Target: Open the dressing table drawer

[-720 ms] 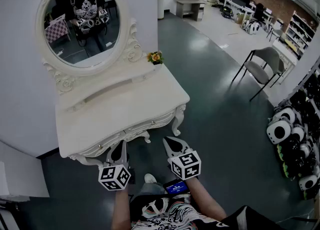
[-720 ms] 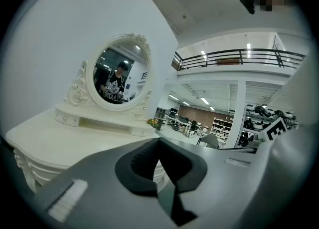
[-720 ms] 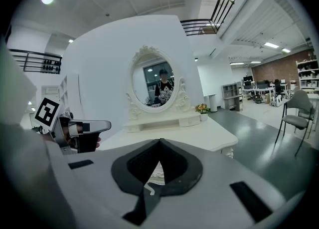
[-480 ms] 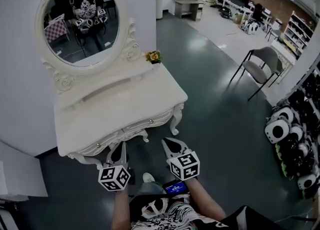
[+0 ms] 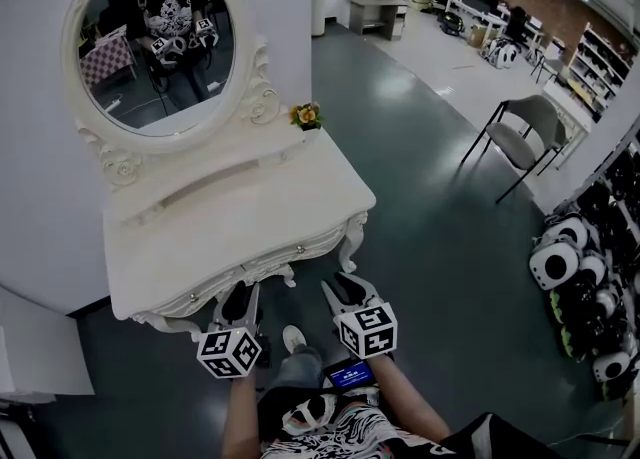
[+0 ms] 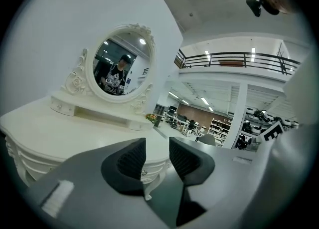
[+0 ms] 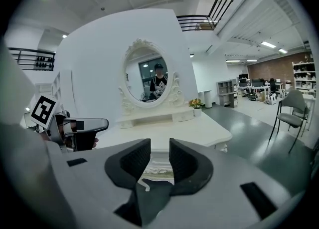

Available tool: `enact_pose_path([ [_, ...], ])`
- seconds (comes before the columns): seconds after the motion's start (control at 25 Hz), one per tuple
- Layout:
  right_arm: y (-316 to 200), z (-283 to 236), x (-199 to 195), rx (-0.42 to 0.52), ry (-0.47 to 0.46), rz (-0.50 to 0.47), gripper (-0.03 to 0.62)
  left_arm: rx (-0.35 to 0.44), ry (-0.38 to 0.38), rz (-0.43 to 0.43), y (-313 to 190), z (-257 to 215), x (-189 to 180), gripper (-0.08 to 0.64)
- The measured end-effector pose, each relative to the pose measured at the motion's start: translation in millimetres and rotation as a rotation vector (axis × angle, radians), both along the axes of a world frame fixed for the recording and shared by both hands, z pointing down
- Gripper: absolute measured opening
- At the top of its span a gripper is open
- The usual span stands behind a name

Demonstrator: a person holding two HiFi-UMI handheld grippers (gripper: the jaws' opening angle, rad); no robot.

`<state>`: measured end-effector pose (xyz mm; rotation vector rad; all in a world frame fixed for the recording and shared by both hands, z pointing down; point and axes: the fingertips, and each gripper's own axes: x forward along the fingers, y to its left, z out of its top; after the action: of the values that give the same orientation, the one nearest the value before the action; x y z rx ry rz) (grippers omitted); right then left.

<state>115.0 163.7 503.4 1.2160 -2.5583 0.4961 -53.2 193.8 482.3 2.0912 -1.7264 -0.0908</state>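
White-painted wood makes up the dressing table (image 5: 240,217), which fills the head view from about 9 to 12 o'clock. Its oval mirror (image 5: 150,42) rises at 11 o'clock against the wall (image 5: 40,197). The drawer (image 5: 262,265) sits shut in the carved front apron, facing the person, and nothing touches it, so the task has not begun.

The left gripper (image 5: 242,295) hangs just in front of that apron, at 6 o'clock from the tabletop's middle. The right gripper (image 5: 343,285) is beside it at 3 o'clock, near the curved right front leg (image 5: 357,237). Both have their fingers spread apart with nothing between them. Each gripper view shows only the table's front through the gap, some way off.

My reading of the risks:
- **Table:** It looks light on thin legs. A skewed pull, or a drawer that sticks, could drag the whole piece over the glossy floor (image 5: 430,247) instead of sliding the drawer out.
- **Mirror:** It would likely rock with any such jerk.
- **Drawer:** The carving hides the drawer's edges, so the jaws could close on trim that gives no hold.
- **Flower pot:** The little flower pot (image 5: 307,115), at 1 o'clock on the raised back shelf, could topple if the table lurches.
- **Knobs:** They are the smallest thing here, one (image 5: 299,248) toward the right end and another further left. They are tiny and round, so broad pads coming in from slightly above may slip off mid-pull.
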Motion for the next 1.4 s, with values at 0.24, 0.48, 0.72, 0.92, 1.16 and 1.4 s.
enact_pose_path([
  [0.24,-71.6,15.1,-12.7,-0.018,0.000,0.042,0.118,-0.015,-0.034,0.012,-75.4,17.8,-20.3,0.133],
  [0.48,-167.5,41.9,-47.7,-0.076,0.033,0.090,0.118,-0.040,-0.066,0.067,-191.1,31.9,-58.0,0.133],
  [0.72,-256.2,55.1,-84.3,-0.101,0.071,0.112,0.120,-0.087,-0.080,0.128,-281.7,53.3,-83.7,0.133],
  [0.92,-302.0,53.1,-101.8,-0.088,0.096,0.126,0.123,-0.114,-0.074,0.144,-319.5,64.7,-103.7,0.132],
  [1.16,-332.1,48.3,-117.6,-0.073,0.111,0.116,0.126,-0.104,-0.066,0.151,-342.8,65.7,-114.5,0.132],
  [1.4,-346.8,58.9,-124.8,-0.078,0.118,0.089,0.126,-0.110,-0.073,0.125,-358.0,70.4,-119.4,0.132],
])
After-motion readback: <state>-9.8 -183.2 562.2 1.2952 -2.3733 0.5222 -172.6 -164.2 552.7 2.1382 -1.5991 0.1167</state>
